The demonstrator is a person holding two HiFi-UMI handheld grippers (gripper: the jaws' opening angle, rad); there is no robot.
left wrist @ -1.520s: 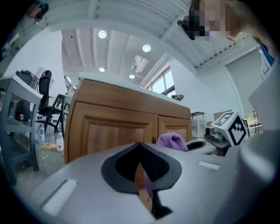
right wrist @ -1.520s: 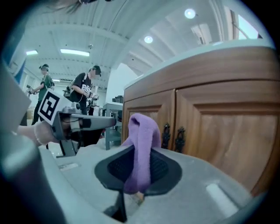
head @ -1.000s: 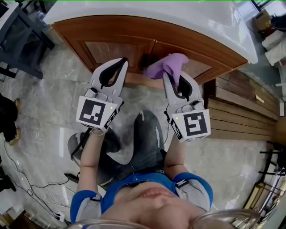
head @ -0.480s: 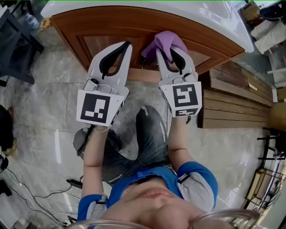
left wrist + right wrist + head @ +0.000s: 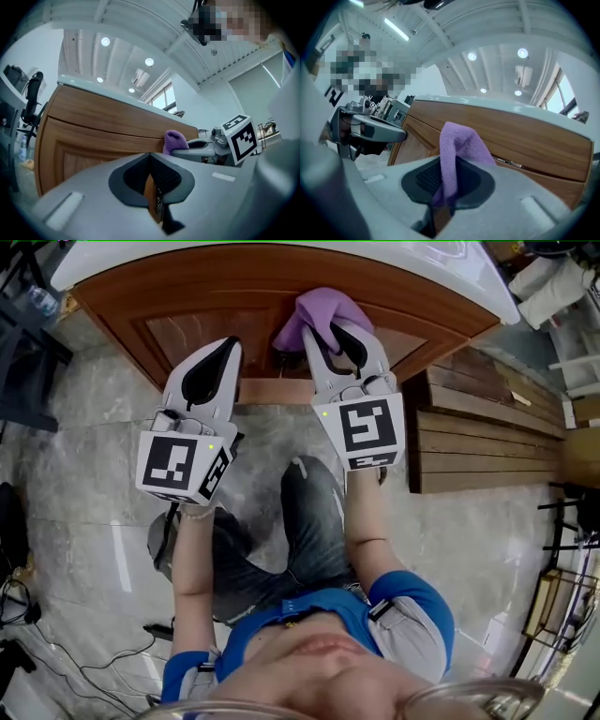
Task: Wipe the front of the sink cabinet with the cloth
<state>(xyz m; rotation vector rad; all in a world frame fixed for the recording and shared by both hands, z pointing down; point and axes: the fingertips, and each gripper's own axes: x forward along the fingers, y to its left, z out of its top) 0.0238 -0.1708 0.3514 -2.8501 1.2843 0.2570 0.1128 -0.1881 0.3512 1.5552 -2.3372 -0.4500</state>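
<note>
The sink cabinet (image 5: 187,296) is brown wood with panelled doors under a white countertop (image 5: 422,263). My right gripper (image 5: 330,332) is shut on a purple cloth (image 5: 317,309), which bunches out past its tips against the upper part of the cabinet front, near the seam between the doors. In the right gripper view the cloth (image 5: 457,145) stands up out of the closed jaws of the right gripper (image 5: 443,190), with the cabinet (image 5: 525,136) just behind. My left gripper (image 5: 214,354) is shut and empty, held off the left door. The left gripper view shows the cabinet (image 5: 93,126) and the cloth (image 5: 174,139).
A slatted wooden platform (image 5: 487,446) lies right of the cabinet. The floor (image 5: 75,474) is pale marble, with cables at the lower left. A metal door handle (image 5: 508,162) sits on the cabinet front. The person's knee (image 5: 314,512) is below the grippers.
The right gripper has carried the cloth up the cabinet front toward the countertop edge and a little left. The left gripper has shifted left and stays shut.
</note>
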